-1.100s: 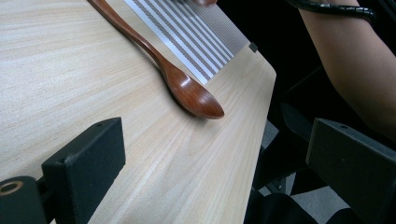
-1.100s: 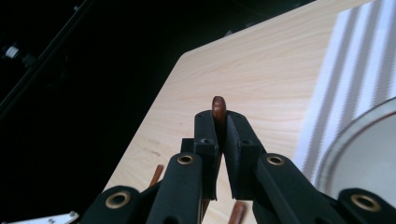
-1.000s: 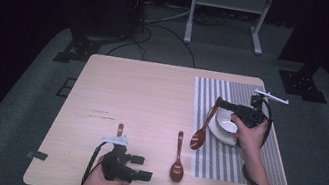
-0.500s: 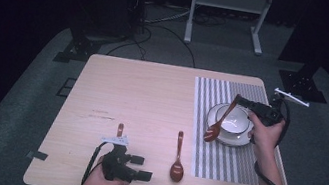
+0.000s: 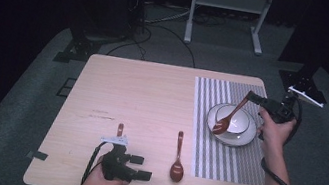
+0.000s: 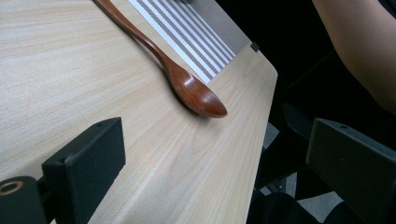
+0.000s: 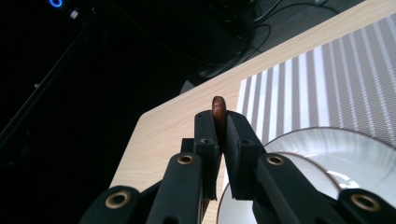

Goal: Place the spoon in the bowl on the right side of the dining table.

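Starting at the left of the high view, the left gripper (image 5: 132, 167) is resting on the wooden table (image 5: 152, 95) at about 7 o'clock on the tabletop, held by the person's left hand (image 5: 99, 183). Its jaws are standing wide apart with nothing between them; in the left gripper view they are framing bare wood and the table's near edge. A short brown handle end (image 5: 120, 129) is lying just beyond this gripper, at its 12 o'clock; what it belongs to cannot be told.

Moving right, a brown wooden spoon (image 5: 178, 158) is lying flat on the table at roughly 6 o'clock, bowl toward the person, just left of the striped placemat (image 5: 208, 150).

Further right, a white plate (image 5: 244, 137) with a white bowl (image 5: 243, 122) on it is sitting on the placemat at about 3 o'clock. A second brown spoon (image 5: 229, 117) is slanting over them, its bowl end hanging low over the plate's rim at the plate's 8 o'clock.

At the far right, the right gripper (image 5: 253, 97) is clamping that spoon's handle tip; the right gripper view is showing the jaws pressed together on it (image 7: 218, 109).
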The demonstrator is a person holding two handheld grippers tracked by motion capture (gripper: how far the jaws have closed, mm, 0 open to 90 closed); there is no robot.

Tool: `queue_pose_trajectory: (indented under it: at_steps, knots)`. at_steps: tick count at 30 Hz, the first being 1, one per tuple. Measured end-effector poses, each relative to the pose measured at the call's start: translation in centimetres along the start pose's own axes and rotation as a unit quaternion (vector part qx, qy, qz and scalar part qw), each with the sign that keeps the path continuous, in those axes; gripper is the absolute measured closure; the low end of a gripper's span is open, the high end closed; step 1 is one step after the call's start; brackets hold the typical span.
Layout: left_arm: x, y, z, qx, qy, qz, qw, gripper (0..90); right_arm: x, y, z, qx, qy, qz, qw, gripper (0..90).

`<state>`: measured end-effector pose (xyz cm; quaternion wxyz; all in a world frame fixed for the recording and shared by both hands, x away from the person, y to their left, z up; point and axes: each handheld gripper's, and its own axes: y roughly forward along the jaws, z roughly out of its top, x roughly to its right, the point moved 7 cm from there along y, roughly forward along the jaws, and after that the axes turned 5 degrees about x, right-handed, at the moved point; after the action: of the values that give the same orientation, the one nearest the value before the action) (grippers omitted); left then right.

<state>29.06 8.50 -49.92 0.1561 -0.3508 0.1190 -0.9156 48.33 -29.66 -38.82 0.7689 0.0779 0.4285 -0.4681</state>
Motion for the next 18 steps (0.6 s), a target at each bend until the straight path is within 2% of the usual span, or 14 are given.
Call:
queue_pose_trajectory:
  at_steps: [18]
  knots:
    - [0.0, -0.1, 0.1, 0.002, 0.0, -0.001, 1.0, 3.3, 1.2, -0.9, 2.1, 0.038, 0.019, -0.031, 0.9986, 83.5]
